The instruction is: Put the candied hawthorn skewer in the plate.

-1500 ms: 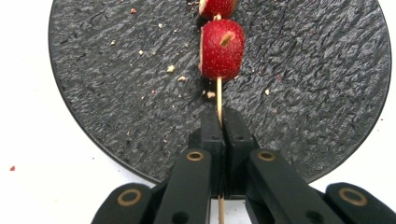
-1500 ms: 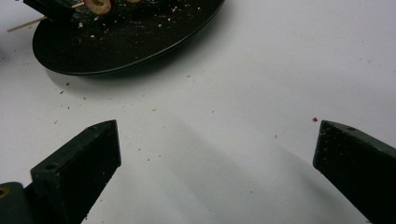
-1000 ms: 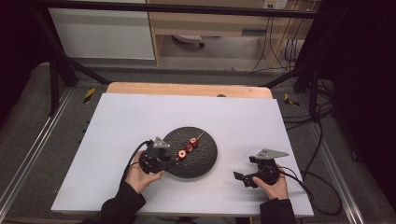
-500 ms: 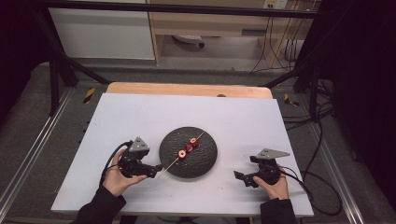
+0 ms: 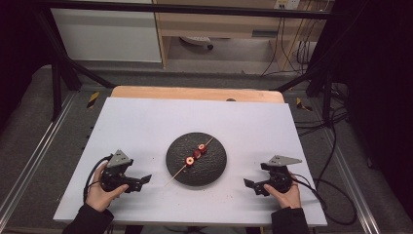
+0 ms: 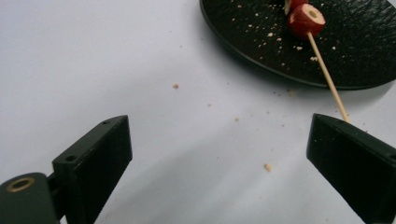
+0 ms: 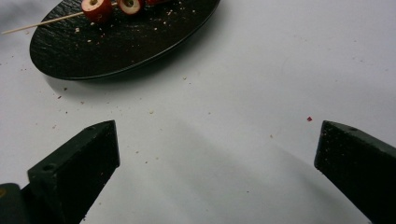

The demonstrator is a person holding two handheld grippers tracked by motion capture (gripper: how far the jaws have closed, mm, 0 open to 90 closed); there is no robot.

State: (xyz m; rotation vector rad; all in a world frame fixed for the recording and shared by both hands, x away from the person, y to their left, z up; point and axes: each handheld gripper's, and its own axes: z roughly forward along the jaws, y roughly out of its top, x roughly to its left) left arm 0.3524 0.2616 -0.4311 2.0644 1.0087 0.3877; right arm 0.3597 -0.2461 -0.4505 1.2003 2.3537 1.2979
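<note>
We see the skewer [image 5: 194, 156] of red slices lying on the black plate [image 5: 214, 170] mid-table, its stick overhanging the rim toward the near edge. Our left gripper [image 5: 141, 181], jaws just opened and empty, and our right gripper [image 5: 249, 185], likewise spread and empty, flank it. A careless sweep could catch that stick and drag it off.

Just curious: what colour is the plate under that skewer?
Black, with a rough slate-like texture; the plate shows best in the left gripper view.

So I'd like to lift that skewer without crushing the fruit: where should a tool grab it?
Probably the bare wooden end of the skewer, which juts past the rim of the black plate over the table. Come from the left tool side, its open jaws straddling the thin stick across its length, clear of the red fruit pieces near the middle.
</note>
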